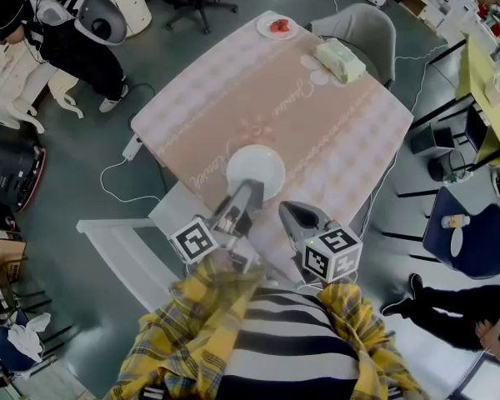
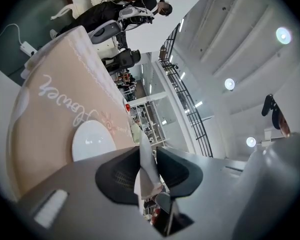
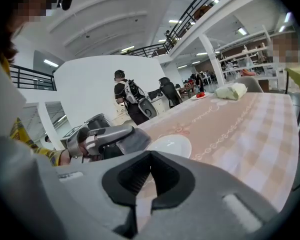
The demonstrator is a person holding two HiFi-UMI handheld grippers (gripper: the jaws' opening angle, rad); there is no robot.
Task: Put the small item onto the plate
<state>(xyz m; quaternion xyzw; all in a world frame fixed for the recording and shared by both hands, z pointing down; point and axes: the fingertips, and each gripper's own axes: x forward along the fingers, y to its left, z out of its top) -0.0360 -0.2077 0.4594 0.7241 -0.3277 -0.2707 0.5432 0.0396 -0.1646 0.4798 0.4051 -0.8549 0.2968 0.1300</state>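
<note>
**Q:** Where is the small item, and what holds it?

**A:** The small item (image 2: 149,176), a thin, pale, flat piece, stands on edge between the pads of the left gripper (image 2: 145,160), which are narrowed and pressed onto it. In the head view the left gripper (image 1: 252,190) reaches in from the table's near edge, its tips over the near rim of the plate (image 1: 257,163). The item is not lying on the plate.

**Q:** And the other claw?

**A:** The right gripper (image 3: 150,176) has its jaws drawn together with nothing between them. It sits just beside the left one at the near edge (image 1: 290,212).

**Q:** What carries the things?

**A:** A table (image 1: 342,144) under a pink checked cloth. The white plate is bare and lies near the near edge. A pale green packet (image 1: 340,60) sits towards the far edge, and a small dish with something red (image 1: 277,27) is at the far corner.

**Q:** Any writing?

**A:** White cursive script (image 2: 65,100) runs across the cloth beside the plate, too looped to read with certainty. Each gripper's cube shows black square markers (image 1: 194,241).
</note>
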